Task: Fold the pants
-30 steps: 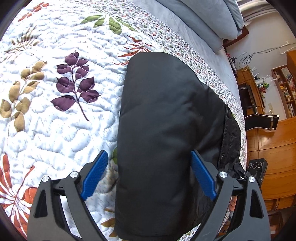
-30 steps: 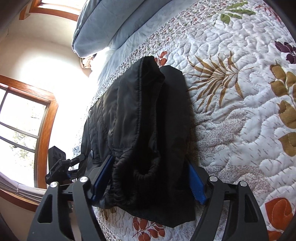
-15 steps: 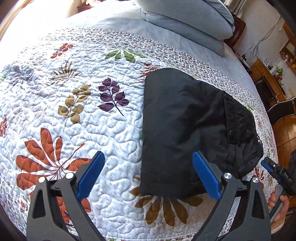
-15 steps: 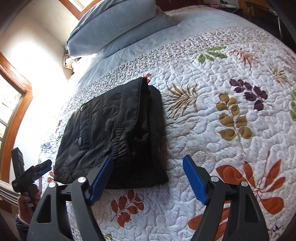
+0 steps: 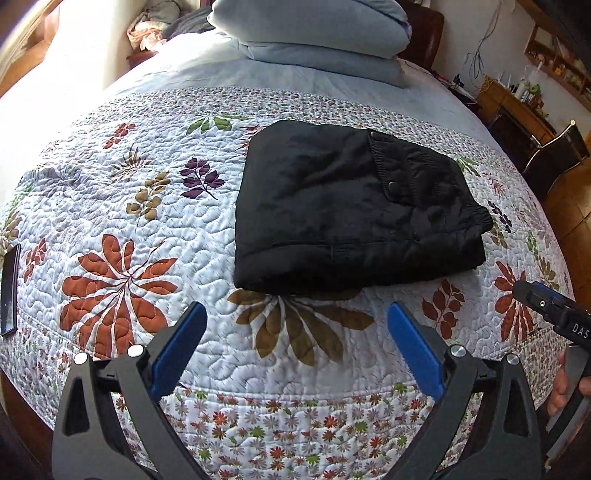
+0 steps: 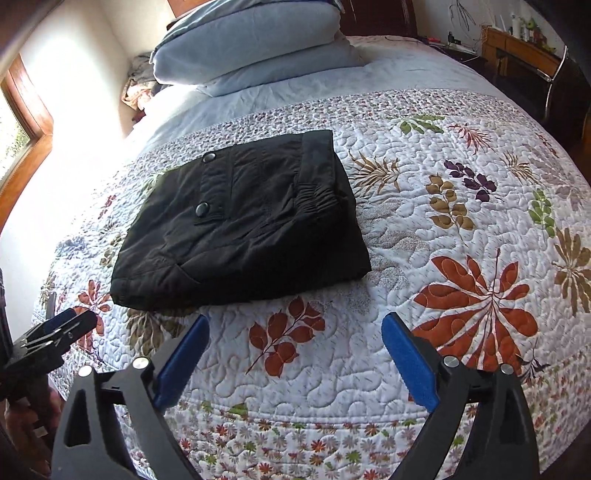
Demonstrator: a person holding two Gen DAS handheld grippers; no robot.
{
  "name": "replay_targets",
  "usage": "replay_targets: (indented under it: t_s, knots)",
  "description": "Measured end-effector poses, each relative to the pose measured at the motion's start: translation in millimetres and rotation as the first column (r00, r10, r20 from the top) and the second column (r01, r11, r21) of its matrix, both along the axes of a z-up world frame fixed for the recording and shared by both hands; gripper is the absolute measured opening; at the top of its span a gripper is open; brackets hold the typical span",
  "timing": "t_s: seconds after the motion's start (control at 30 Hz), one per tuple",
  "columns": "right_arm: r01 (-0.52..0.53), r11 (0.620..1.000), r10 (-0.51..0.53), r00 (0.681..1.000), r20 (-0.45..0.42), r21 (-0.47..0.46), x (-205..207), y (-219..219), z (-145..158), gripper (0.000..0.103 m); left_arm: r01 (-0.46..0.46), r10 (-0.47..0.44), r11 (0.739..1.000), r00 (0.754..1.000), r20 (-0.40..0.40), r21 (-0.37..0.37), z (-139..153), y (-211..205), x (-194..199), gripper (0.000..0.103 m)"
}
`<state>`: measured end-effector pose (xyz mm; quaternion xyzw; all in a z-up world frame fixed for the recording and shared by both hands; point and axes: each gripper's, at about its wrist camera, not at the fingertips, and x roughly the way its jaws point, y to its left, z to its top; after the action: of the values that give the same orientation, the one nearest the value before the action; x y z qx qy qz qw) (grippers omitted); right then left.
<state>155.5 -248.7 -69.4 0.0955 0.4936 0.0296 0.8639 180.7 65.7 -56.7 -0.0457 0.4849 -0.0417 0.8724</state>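
Observation:
Black pants (image 5: 351, 210) lie folded into a compact rectangle on the floral quilt (image 5: 147, 206); a snap pocket flap and the elastic waist face up. They also show in the right wrist view (image 6: 240, 225). My left gripper (image 5: 295, 347) is open and empty, held back near the bed's foot edge, short of the pants. My right gripper (image 6: 295, 354) is open and empty, also back from the pants. The right gripper shows at the right edge of the left wrist view (image 5: 554, 314); the left gripper shows at the left edge of the right wrist view (image 6: 51, 339).
Stacked light-blue pillows (image 5: 314, 33) lie at the head of the bed. A dark phone (image 5: 9, 291) lies on the quilt's left edge. Wooden shelves and a chair (image 5: 554, 140) stand right of the bed. A window (image 6: 22, 125) is on the left wall.
Both grippers have pulled back and up from the folded pants toward the foot of the bed. The pants now lie free on the quilt, no longer between the fingers.

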Motion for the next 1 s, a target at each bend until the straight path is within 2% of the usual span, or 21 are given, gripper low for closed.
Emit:
replay_targets:
  t_s: [0.1, 0.33, 0.43, 0.57, 1.0]
  knots:
    - [0.004, 0.999, -0.003, 1.0, 0.022, -0.035, -12.2, 11.8, 12.7, 0.097, -0.01, 0.008, 0.999, 0.999, 0.049, 0.047, 18.4, -7.1, -17.7, 0.1]
    - [0.004, 0.991, 0.001, 0.999, 0.033, -0.131, -31.1, 32.2, 34.1, 0.099, 0.0, -0.011, 0.996, 0.993, 0.119, 0.087, 52.5, -15.0, -47.4, 0.1]
    - [0.002, 0.991, 0.003, 0.999, 0.035, -0.133, -37.1, 38.4, 40.7, 0.099, -0.008, -0.004, 0.996, 0.991, 0.135, 0.088, 61.6, -15.2, -57.8, 0.1]
    - [-0.007, 0.988, 0.013, 0.999, 0.036, -0.153, -42.0, 48.1, 44.3, 0.099, -0.009, -0.001, 0.998, 0.989, 0.146, 0.069, 68.6, -13.2, -67.6, 0.1]
    - [0.0, 0.984, 0.002, 1.0, 0.012, -0.177, -46.1, 56.1, 38.7, 0.099, -0.017, -0.002, 0.993, 0.987, 0.16, 0.117, 68.0, -12.6, -75.0, 0.1]
